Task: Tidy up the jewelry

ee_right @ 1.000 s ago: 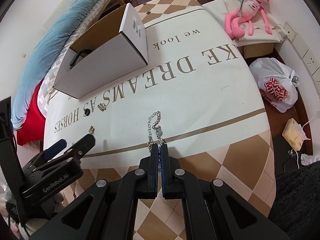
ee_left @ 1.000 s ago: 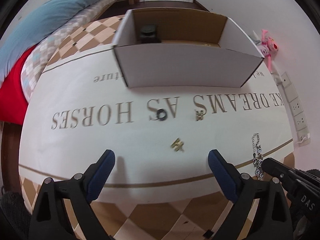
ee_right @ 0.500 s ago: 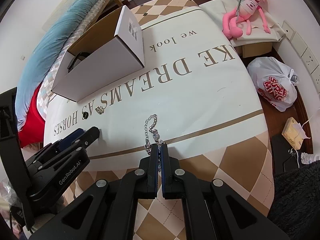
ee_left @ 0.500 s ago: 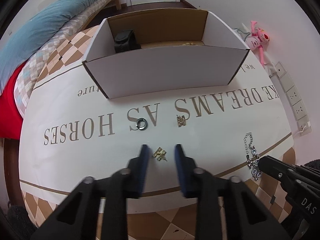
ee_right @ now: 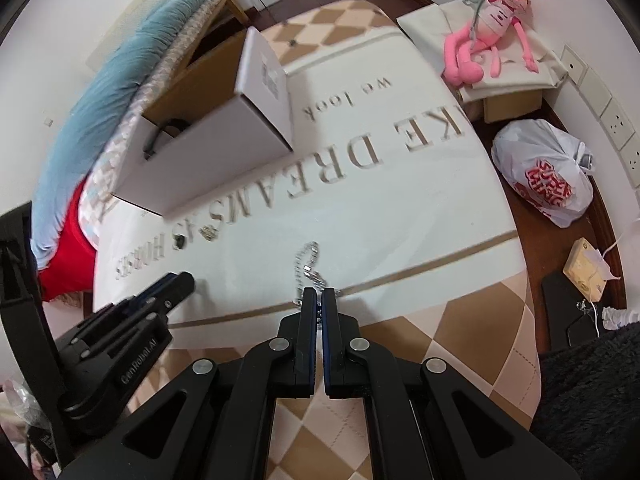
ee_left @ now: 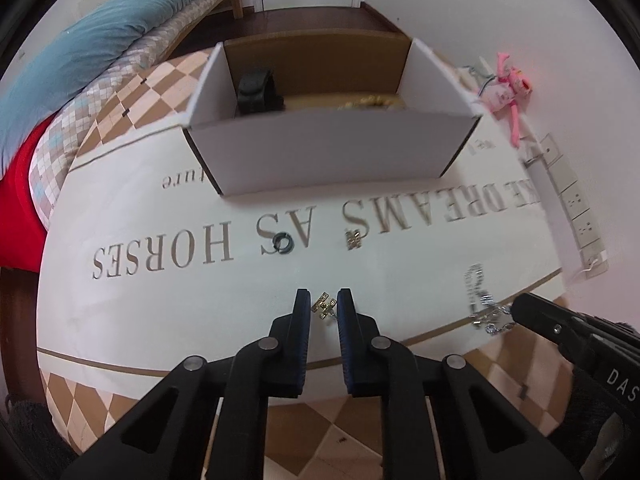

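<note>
My left gripper [ee_left: 324,305] has closed on a small gold earring [ee_left: 324,304] on the white bedspread. A dark ring [ee_left: 283,242] and a second gold earring [ee_left: 353,239] lie farther on, before the open white cardboard box [ee_left: 332,160], which holds a black item [ee_left: 256,94] and gold pieces. My right gripper [ee_right: 319,300] is shut on one end of a silver chain bracelet [ee_right: 308,262]; the chain also shows in the left wrist view [ee_left: 478,294], with the right gripper [ee_left: 516,312] at its end. The left gripper shows in the right wrist view [ee_right: 180,282].
The bedspread [ee_left: 160,312] has printed letters and a checked border. A blue quilt [ee_left: 100,40] and red cloth [ee_left: 20,184] lie at left. A pink plush toy [ee_right: 492,12], a white plastic bag [ee_right: 548,176] and wall sockets [ee_right: 618,124] are at right.
My left gripper went from wide open to closed around the gold earring and moved forward toward the box. My right gripper stayed shut on the chain, drawing it slightly.
</note>
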